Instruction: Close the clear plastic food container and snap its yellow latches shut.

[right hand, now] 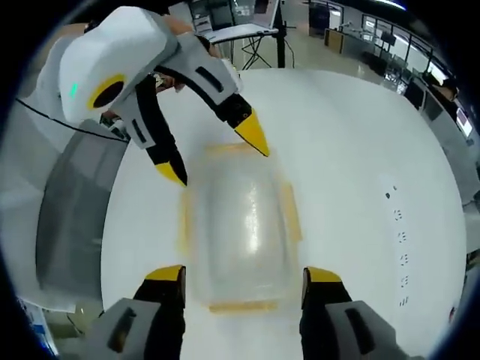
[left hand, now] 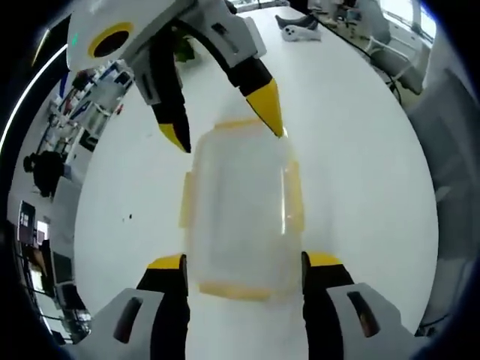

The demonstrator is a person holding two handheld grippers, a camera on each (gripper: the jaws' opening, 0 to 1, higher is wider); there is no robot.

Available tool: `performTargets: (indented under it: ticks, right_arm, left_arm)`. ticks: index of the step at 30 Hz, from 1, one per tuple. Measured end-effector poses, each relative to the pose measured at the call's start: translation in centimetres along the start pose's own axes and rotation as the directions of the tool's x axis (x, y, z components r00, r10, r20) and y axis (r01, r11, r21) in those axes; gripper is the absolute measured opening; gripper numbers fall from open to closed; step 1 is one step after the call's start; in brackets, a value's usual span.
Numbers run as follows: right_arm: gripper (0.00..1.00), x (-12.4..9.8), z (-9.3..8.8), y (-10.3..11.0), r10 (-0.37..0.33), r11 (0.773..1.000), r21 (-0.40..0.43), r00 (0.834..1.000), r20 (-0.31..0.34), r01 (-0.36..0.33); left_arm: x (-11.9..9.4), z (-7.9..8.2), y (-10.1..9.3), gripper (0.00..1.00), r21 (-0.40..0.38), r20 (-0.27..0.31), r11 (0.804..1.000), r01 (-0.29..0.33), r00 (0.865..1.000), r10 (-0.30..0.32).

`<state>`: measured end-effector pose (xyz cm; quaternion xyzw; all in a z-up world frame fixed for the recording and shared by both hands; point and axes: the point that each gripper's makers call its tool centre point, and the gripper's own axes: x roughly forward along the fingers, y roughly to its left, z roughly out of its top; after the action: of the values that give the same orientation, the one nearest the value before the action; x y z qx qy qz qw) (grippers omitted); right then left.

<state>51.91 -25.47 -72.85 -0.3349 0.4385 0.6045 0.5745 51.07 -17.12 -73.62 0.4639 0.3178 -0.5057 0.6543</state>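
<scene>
Left gripper view: the clear container (left hand: 240, 214) with yellow latches (left hand: 295, 196) lies on the white desk (left hand: 360, 150). Left gripper (left hand: 241, 264) jaws spread wide at one end; right gripper (left hand: 225, 129) jaws parted at the opposite end, gripping nothing.

The clear container (left hand: 241, 212) sat mid-table (left hand: 360, 172), hemmed at its near end by the left gripper (left hand: 244, 264) and at its far end by the right gripper (left hand: 225, 124); bare tabletop lay open left and right.

Container (left hand: 240, 217) blurred, latch state unclear; near latch (right hand: 241, 306) partly between gripper jaws.
</scene>
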Motion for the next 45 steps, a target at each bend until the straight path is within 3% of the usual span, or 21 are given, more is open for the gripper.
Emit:
performTargets:
  ticks: [8, 22, 29, 33, 45]
  right_arm:
    - [0.66, 0.4, -0.5, 0.3, -0.013, 1.0, -0.021, 1.0, -0.005, 0.013]
    - [0.77, 1.4, -0.7, 0.5, -0.059, 0.995, -0.081, 0.998, -0.013, 0.058]
    - [0.76, 2.3, -1.1, 0.2, -0.096, 0.989, -0.117, 0.995, -0.033, 0.092]
    - [0.76, 2.4, -0.8, -0.1, -0.117, 0.987, -0.116, 0.993, -0.013, 0.115]
    - [0.74, 2.7, -1.4, 0.0, -0.124, 0.985, -0.123, 0.992, -0.026, 0.12]
  left_arm:
    - [0.2, 0.0, 0.0, 0.61, 0.007, 0.001, 1.0, 0.007, 1.0, -0.007]
    - [1.6, -0.1, 0.4, 0.74, 0.014, -0.03, 1.0, 0.017, 0.999, -0.016]
    - [2.5, -0.9, 0.4, 0.77, 0.006, -0.065, 1.0, 0.024, 0.998, -0.023]
    - [3.1, -1.0, 0.3, 0.79, 0.014, -0.069, 1.0, 0.028, 0.997, -0.027]
    - [3.6, -0.9, 0.2, 0.81, 0.0, -0.082, 0.999, 0.034, 0.996, -0.034]
